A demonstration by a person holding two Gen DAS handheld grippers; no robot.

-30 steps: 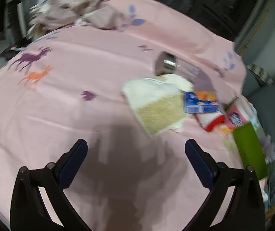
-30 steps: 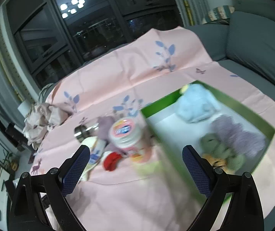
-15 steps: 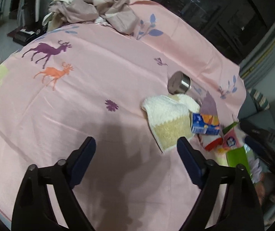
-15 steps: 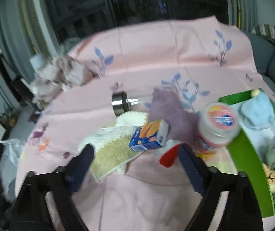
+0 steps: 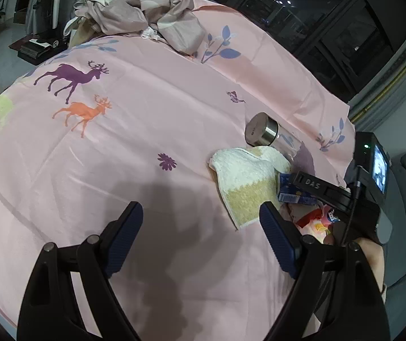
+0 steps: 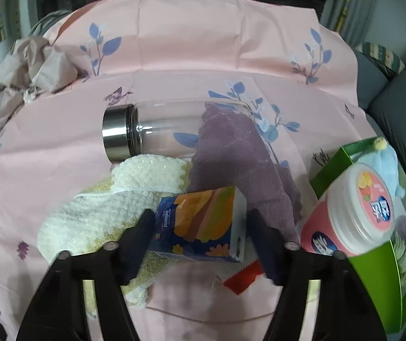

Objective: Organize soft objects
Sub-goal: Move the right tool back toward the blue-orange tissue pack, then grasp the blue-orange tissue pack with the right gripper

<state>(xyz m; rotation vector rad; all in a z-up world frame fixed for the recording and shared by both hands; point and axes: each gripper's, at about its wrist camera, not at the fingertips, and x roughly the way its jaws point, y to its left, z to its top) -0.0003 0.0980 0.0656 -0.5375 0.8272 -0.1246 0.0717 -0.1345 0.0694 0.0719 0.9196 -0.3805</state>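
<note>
A white and yellow towel lies on the pink sheet; it also shows in the right wrist view. A purple knitted cloth lies behind it. A blue and orange juice carton rests on the towel. My right gripper is open, its jaws on either side of the carton. My left gripper is open and empty above bare sheet, left of the towel. A green box at the right holds a light blue plush and other soft items.
A glass bottle with a steel cap lies on its side behind the towel. A pink and white tub leans against the green box. A red wrapper lies below the carton. Crumpled beige cloth is piled at the far edge.
My right gripper has moved down and forward onto the juice carton, its jaws now around it. My left gripper has drifted slightly and stays open.
</note>
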